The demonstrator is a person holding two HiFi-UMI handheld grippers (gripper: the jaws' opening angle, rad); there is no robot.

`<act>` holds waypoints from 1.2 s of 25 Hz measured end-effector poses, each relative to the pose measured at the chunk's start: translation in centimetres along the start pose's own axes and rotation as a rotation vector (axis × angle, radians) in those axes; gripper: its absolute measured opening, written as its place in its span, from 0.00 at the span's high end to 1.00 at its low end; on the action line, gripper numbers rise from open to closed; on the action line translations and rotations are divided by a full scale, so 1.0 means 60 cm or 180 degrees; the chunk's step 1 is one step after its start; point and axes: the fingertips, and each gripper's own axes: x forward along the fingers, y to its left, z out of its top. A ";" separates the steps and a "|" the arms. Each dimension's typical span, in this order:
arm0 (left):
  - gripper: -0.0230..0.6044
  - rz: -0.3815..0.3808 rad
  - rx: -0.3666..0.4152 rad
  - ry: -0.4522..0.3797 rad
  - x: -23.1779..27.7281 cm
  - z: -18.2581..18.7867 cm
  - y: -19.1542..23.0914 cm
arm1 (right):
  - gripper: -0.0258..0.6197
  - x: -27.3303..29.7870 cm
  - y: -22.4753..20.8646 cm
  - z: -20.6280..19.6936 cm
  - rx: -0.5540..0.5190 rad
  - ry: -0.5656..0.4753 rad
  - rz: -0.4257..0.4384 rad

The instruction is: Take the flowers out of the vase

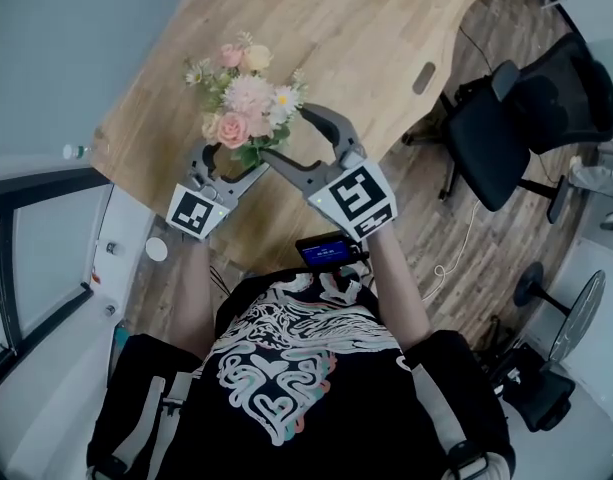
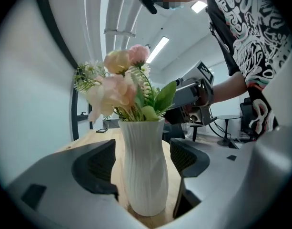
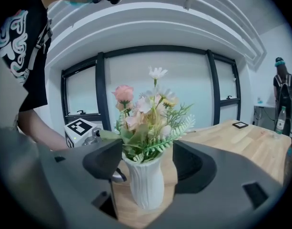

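Both gripper views show the vase [image 2: 145,166] that flowers [image 1: 244,103] hide overhead.

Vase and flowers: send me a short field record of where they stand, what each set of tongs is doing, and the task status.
vase: white, ribbed, upright on the wooden table
flowers: pink and cream bunch with green leaves, in the vase
left tongs: open, pads on either side of the vase body, no clear press
right tongs: open, vase neck and lower leaves between the pads, not gripped
task status: flowers not yet out
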 end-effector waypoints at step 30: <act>0.47 -0.0060 0.0313 0.0230 0.039 -0.011 0.001 | 0.89 0.011 -0.005 0.015 -0.0328 -0.0141 -0.0138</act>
